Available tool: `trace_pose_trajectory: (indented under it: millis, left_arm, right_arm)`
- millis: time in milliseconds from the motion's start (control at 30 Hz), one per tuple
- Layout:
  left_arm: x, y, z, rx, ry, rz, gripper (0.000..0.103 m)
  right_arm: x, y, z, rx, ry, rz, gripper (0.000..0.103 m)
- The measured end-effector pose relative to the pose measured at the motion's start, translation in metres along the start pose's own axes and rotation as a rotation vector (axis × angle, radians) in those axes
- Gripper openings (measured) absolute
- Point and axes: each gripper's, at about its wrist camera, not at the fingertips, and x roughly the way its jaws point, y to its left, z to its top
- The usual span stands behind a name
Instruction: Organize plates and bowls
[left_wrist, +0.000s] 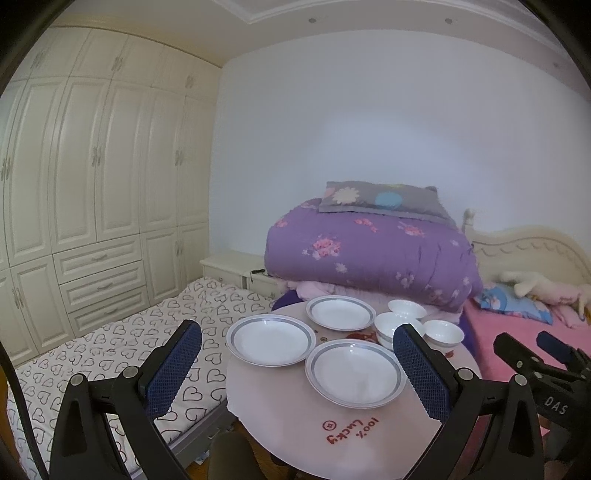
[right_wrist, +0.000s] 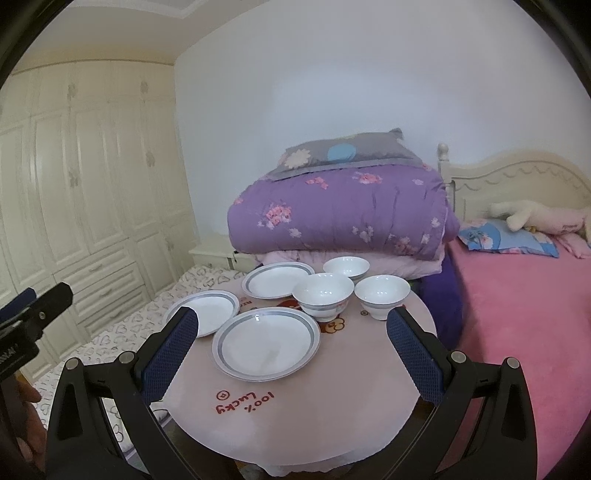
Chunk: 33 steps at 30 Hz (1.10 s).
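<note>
**Plates and bowls: 3 + 3 spread loose on the round table, nothing stacked**

Plates: 3 white, grey-banded. Nearest plate (right_wrist: 266, 343) sits towards my edge of the round table (right_wrist: 332, 424); left plate (right_wrist: 207, 312) lies just beside it, rims close or touching; far plate (right_wrist: 277, 279) sits behind both. Bowls: 3 white, grouped on the right. Middle bowl (right_wrist: 323, 295), right bowl (right_wrist: 381, 295), back bowl (right_wrist: 346, 266). All upright, none nested.

Judgement: no step begun. Sensible first move is to take the nearest plate by its rim and set it on a neighbour. The rim is thin and glazed, so I should come in low, 1 finger under the lip, and lift level to avoid a slip. The table cover looks soft, which may let a finger slide under.

Pose: my right gripper (right_wrist: 291, 336) hovers above the near table edge, fingers spread wide, holding nothing, aimed at the dishes. My left gripper (left_wrist: 297, 349) is likewise spread and unloaded, held to the left, over the table's left side near the heart-print mattress (left_wrist: 110, 350). Folded purple quilt (right_wrist: 332, 214) behind the table; not in the way.
</note>
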Motion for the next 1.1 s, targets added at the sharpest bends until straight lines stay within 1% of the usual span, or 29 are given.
trace_pose_trajectory:
  millis: [167, 267, 533, 600, 733, 767, 833, 967, 1100]
  left_arm:
    - [-0.001, 0.000, 0.000, 0.003, -0.012, 0.006, 0.102]
    - [-0.001, 0.000, -0.002, 0.008, -0.022, 0.010, 0.102]
    - [0.014, 0.003, -0.001, 0.001, -0.001, -0.009, 0.102]
    - [0.022, 0.005, -0.003, -0.001, 0.019, -0.011, 0.102]
    - [0.050, 0.012, -0.003, -0.039, 0.103, -0.033, 0.102]
    - [0.062, 0.014, -0.005, -0.047, 0.130, -0.035, 0.102]
    - [0.076, 0.014, -0.007, -0.048, 0.160, -0.036, 0.102]
    - [0.120, 0.014, -0.011, -0.055, 0.249, -0.039, 0.102]
    - [0.155, 0.014, -0.004, -0.059, 0.309, -0.037, 0.102]
  right_arm:
    - [0.001, -0.001, 0.000, 0.017, -0.018, 0.036, 0.103]
    - [0.005, -0.002, -0.001, 0.011, -0.018, 0.032, 0.103]
    - [0.012, -0.008, -0.002, 0.018, -0.006, 0.030, 0.103]
    - [0.017, -0.013, -0.004, 0.033, 0.009, 0.024, 0.103]
    - [0.042, -0.024, -0.009, 0.028, 0.074, -0.009, 0.103]
    - [0.051, -0.028, -0.011, 0.024, 0.092, -0.015, 0.103]
    - [0.064, -0.034, -0.015, 0.016, 0.123, -0.033, 0.103]
    - [0.095, -0.046, -0.023, 0.002, 0.190, -0.052, 0.103]
    - [0.122, -0.050, -0.028, -0.023, 0.245, -0.059, 0.103]
